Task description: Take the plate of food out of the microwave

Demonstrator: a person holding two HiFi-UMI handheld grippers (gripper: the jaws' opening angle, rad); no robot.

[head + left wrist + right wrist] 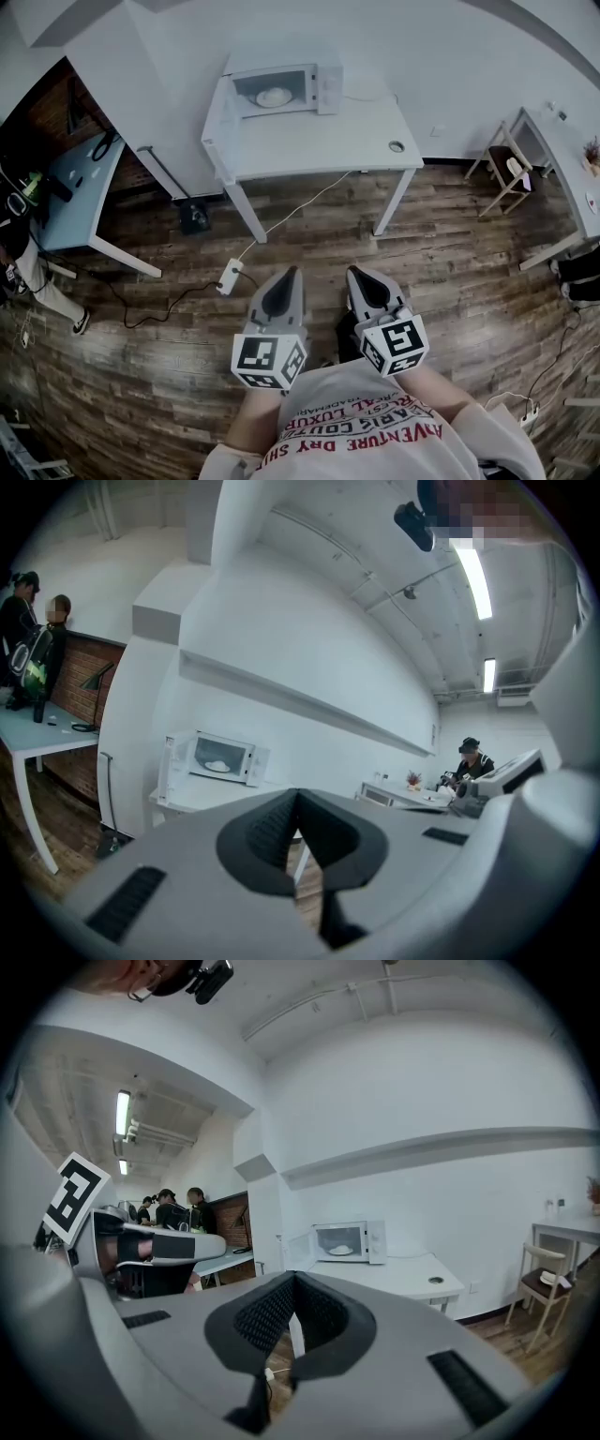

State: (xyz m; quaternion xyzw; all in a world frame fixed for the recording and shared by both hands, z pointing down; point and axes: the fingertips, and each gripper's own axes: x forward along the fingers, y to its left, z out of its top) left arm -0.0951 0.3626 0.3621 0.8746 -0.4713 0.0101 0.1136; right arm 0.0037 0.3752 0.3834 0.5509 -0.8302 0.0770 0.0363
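White plate of food [273, 96] is sitting inside the open microwave [281, 89] on the far table [319, 145], so the approach is only starting. Left gripper [289, 274] and right gripper [354, 274] are both pinching shut on nothing, well apart from it. The next move is likely calling for walking closer and spreading the jaws. Only the head view is showing the floor cable [281, 220] crossing the path.

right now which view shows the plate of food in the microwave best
The head view: the plate of food looks largest there, seen from above through the open front of the microwave. Both gripper views show it too, but only as a small, far white shape inside.
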